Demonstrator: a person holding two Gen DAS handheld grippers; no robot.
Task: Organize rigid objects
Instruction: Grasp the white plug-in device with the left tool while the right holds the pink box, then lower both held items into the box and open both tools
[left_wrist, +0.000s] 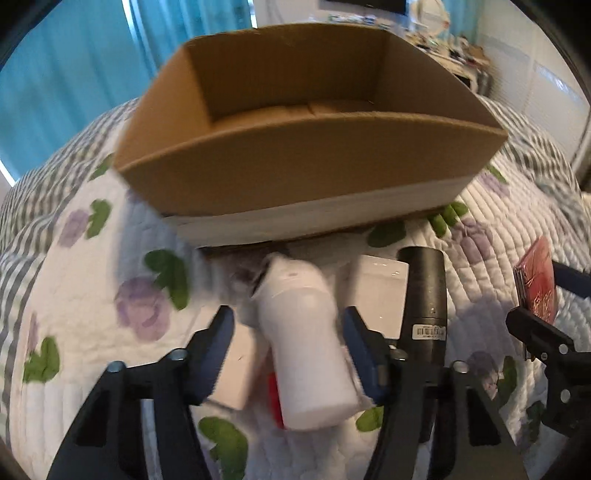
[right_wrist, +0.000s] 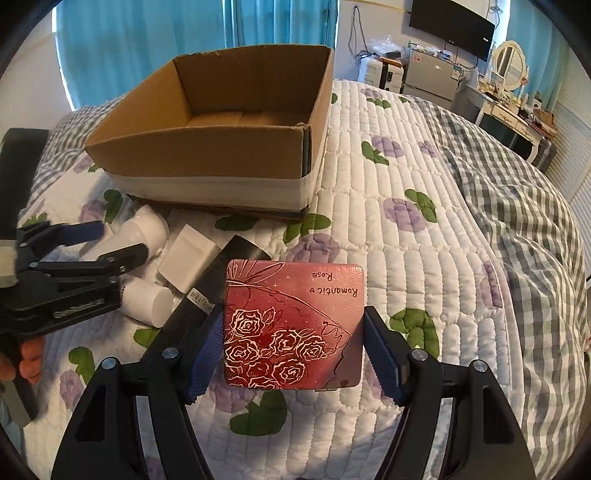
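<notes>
An open cardboard box (left_wrist: 295, 162) stands on the quilted bed; it also shows in the right wrist view (right_wrist: 207, 158). My left gripper (left_wrist: 288, 332) is open around a white bottle (left_wrist: 306, 339) lying on the quilt, fingers on either side, apart from it. In the right wrist view the left gripper (right_wrist: 107, 243) straddles that white bottle (right_wrist: 144, 295). My right gripper (right_wrist: 293, 350) is shut on a red rose-printed case (right_wrist: 291, 325), held above the quilt. The red case (left_wrist: 537, 284) shows at the right edge of the left wrist view.
A white flat box (right_wrist: 188, 258) and a black cylinder (left_wrist: 424, 295) lie by the bottle, in front of the cardboard box. A small white box (left_wrist: 236, 369) and something red (left_wrist: 275, 402) lie under the bottle. A checked blanket (right_wrist: 517, 221) covers the bed's right side.
</notes>
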